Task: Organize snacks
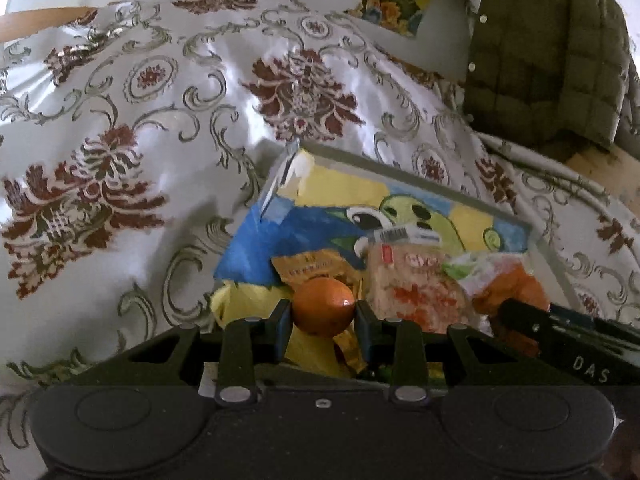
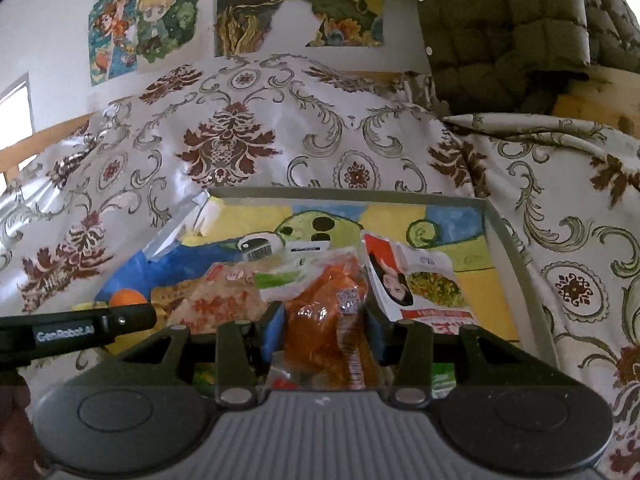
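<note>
The small orange fruit (image 1: 323, 306) sits between the two pads of the left gripper (image 1: 322, 318); the jaws are closed only as far as the fruit allows, and both pads press on its sides. The fruit is over the near left part of a shallow tray (image 1: 400, 168), whose bottom carries a drawing in blue, yellow and green. In the right wrist view the same fruit (image 2: 127, 297) shows just behind the tip of the left gripper (image 2: 136, 317).

The right gripper (image 2: 325, 326) has its jaws partly closed on a clear packet of orange snack (image 2: 320, 320), which fills the gap between the pads. To the left of it lies a pale packet with red print (image 2: 224, 300), and to the right a white and red sachet with a portrait (image 2: 416, 284), both inside the tray. A small orange-brown sachet (image 1: 316, 266) lies behind the fruit.

The tray rests on a shiny cloth with brown flowers (image 1: 160, 120). Behind it hangs an olive quilted jacket (image 1: 540, 60), and painted pictures (image 2: 160, 20) are on the wall.
</note>
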`<state>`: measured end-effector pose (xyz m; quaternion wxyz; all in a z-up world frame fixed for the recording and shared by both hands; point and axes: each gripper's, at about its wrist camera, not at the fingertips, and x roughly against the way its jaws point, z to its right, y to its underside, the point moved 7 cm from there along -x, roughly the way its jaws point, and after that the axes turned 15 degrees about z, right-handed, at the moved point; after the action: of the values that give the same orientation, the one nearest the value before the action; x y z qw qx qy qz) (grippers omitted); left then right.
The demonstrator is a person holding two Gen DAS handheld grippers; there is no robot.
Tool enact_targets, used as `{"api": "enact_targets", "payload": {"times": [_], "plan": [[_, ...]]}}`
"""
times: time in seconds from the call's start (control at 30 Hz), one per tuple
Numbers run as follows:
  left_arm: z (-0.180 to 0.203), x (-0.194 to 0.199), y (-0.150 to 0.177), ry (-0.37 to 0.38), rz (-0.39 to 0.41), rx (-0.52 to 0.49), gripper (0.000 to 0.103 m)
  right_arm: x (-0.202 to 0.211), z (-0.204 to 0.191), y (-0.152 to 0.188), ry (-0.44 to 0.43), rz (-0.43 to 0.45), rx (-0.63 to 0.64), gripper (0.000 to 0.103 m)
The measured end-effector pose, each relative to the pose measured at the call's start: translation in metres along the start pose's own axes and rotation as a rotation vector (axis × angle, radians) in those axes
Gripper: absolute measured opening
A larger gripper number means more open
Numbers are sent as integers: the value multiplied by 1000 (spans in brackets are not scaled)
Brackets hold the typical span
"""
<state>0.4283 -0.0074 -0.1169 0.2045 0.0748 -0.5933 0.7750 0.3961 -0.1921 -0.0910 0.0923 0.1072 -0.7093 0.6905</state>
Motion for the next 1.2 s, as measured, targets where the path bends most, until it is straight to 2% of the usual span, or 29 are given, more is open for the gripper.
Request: {"api": "enact_targets", "payload": {"times": [0.13,0.3,0.43,0.57,0.97,1.2], "plan": [[2,-1,3,-14,-3,-36,36,2,0,0,2,-1,15,50],[1,0,2,-15,0,-32,38,3,1,-1,10,1,22,54],[1,5,-3,-14,18,-22,56,6,1,-6,12,21,31,55],[0,14,-14,1,57,10,71,13,2,-15,3,54,14,62],[16,73,-62,-36,229,-90,101,54,10,-51,21,149,-36,82],[29,118,-76,-39,290,-151,102,94,12,-73,15,216,-28,95]]}}
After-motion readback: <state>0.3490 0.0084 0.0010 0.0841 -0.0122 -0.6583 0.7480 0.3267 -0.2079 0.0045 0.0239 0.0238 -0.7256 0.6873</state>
